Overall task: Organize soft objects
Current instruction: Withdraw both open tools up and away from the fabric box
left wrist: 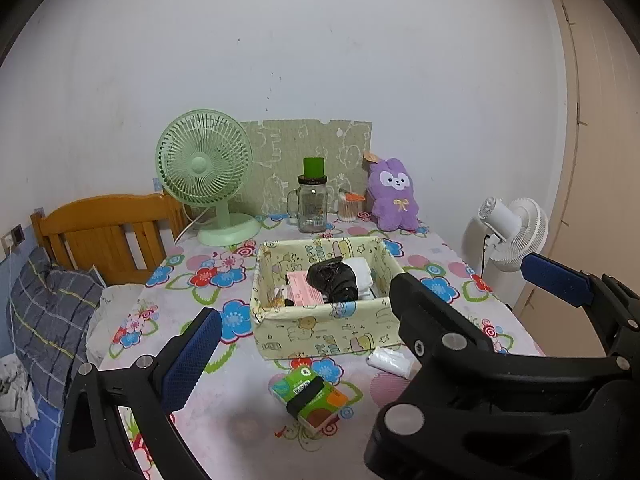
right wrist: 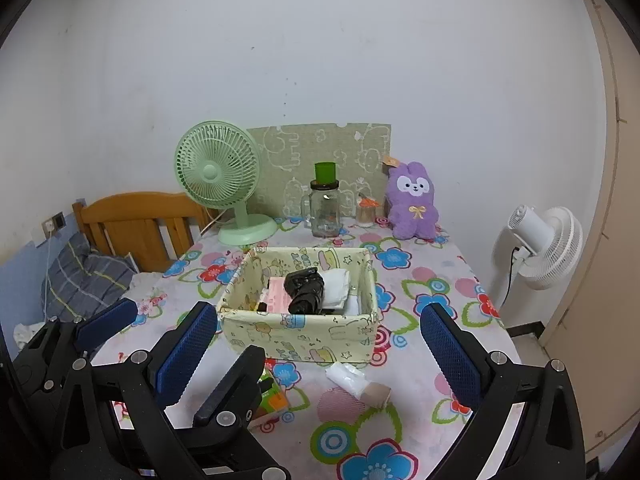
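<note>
Reading of print: only the letters "PPR" can be made out on the inner wall of the fabric basket [left wrist: 320, 326]; the tissue pack's label is too small to be read.
Left gripper [right wrist: 168, 334]: held wide open at lower left of the right wrist view, nothing gripped or touched.
Right gripper [right wrist: 320, 354]: held wide open, nothing between its blue pads.
Basket contents: a black bundle [left wrist: 334, 280], a pink pack [left wrist: 304, 290] and white cloth [left wrist: 362, 274] are held.
Outside the basket: a green tissue pack [left wrist: 310, 394] and a white roll [right wrist: 358, 382] are left on the floral tablecloth [left wrist: 240, 412], just below the basket.
Purple plush [left wrist: 392, 194]: placed upright at upper right of the table, near the wall.
</note>
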Demonstrator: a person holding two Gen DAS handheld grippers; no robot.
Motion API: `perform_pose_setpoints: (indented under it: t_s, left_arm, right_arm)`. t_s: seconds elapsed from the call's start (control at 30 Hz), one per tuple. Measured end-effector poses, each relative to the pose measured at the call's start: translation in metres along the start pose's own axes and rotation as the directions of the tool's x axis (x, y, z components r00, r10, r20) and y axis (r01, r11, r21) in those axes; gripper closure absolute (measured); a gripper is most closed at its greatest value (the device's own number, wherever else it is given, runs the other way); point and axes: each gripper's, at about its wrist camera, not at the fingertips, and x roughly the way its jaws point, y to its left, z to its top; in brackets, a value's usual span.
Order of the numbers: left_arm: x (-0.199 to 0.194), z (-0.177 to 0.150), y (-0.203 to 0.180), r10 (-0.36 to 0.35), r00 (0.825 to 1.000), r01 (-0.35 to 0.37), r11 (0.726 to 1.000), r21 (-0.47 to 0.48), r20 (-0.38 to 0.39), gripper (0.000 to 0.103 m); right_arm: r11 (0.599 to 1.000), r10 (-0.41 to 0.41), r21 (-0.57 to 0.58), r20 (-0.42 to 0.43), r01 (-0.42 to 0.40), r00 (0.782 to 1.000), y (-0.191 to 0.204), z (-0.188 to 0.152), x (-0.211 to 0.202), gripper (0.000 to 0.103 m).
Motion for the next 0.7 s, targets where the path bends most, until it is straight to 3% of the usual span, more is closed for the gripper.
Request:
perform_pose_setpoints:
  t_s: [0.7]
  left_arm:
    - [0.024,-0.033,-0.008,-0.01,0.998,0.01,1.0,0.006,-0.063,0.0]
  right_arm:
    - [1.0,0.005,0.014,-0.061,-0.004,0.998,-0.009,-0.036,0.02,0.008]
